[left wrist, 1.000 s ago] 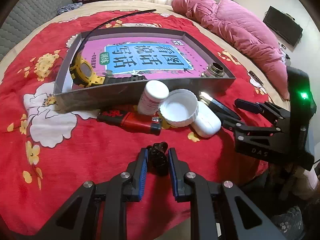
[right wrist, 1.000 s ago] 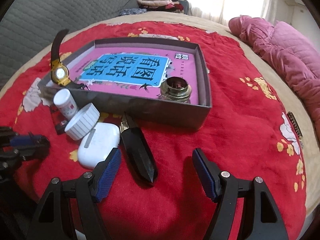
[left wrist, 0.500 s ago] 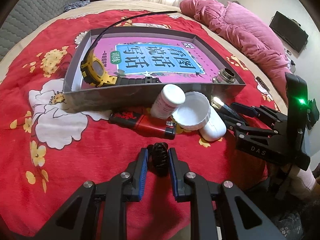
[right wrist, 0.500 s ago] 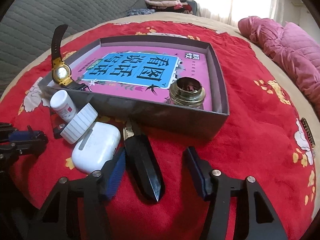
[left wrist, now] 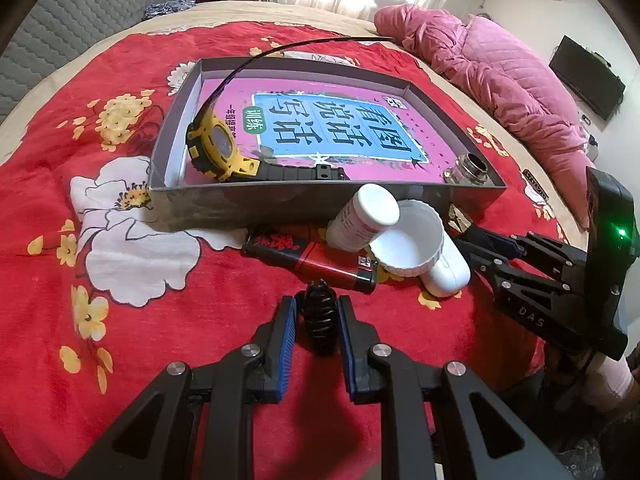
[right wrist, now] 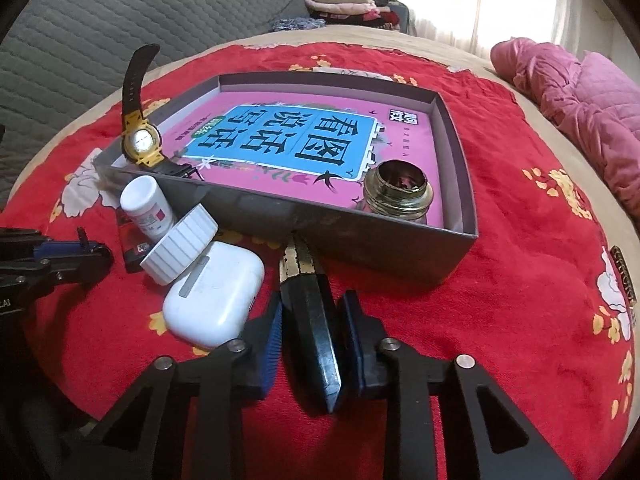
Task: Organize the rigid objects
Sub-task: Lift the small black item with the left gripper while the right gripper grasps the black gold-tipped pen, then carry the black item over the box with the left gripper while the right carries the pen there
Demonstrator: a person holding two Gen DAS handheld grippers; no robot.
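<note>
right gripper (right wrist: 310,320) closing on the black faceted pointed stick (right wrist: 310,320), its long axis along my fingers | left gripper (left wrist: 318,320) clenching black ribbed clip (left wrist: 318,320) | grey shallow box (right wrist: 360,236) lying just ahead

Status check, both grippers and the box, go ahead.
Left gripper shut on black ribbed clip. Right gripper closing around black pointed piece. Gray box just ahead, path clear.

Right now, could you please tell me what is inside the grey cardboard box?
Inside the grey cardboard box are a yellow wristwatch with a black strap, a brass-coloured threaded cap and a pink book with a blue title panel. Anything under the book is hidden.
</note>
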